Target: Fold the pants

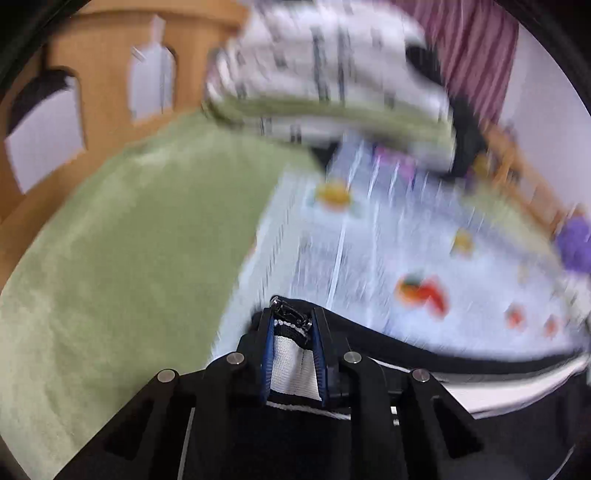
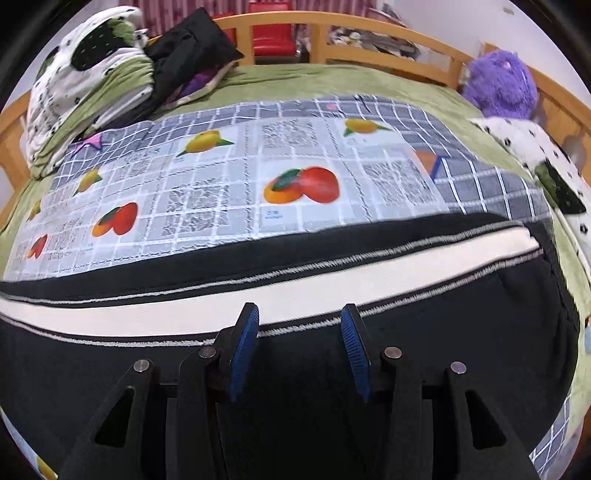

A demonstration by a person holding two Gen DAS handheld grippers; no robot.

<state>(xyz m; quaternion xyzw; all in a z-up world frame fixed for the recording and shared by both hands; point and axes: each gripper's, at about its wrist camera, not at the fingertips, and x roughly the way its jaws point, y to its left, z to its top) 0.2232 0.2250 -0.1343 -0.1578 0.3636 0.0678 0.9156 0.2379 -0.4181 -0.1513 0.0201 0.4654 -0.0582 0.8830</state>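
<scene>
Far left in the right wrist view, a folded green-and-white quilt (image 2: 85, 77) is heaped against the wooden bed rail (image 2: 388, 31), with a black jacket (image 2: 188, 48) slumped beside it. A red chair (image 2: 271, 31) shows behind the rail, in front of striped curtains. Across the middle of the bed, a checked sheet printed with fruit (image 2: 236, 177) lies over a green blanket (image 2: 332, 79). At the near edge, the black pants (image 2: 461, 332) with a white side stripe stretch flat across the sheet. The right claw (image 2: 299, 321) sits half-open above the stripe, nothing pinched. Far right, a purple plush toy (image 2: 498, 85) sits in the corner. In the blurred left wrist view, the left claw (image 1: 291, 325) is clamped tight on the pants' edge, white stripe between its pads.
</scene>
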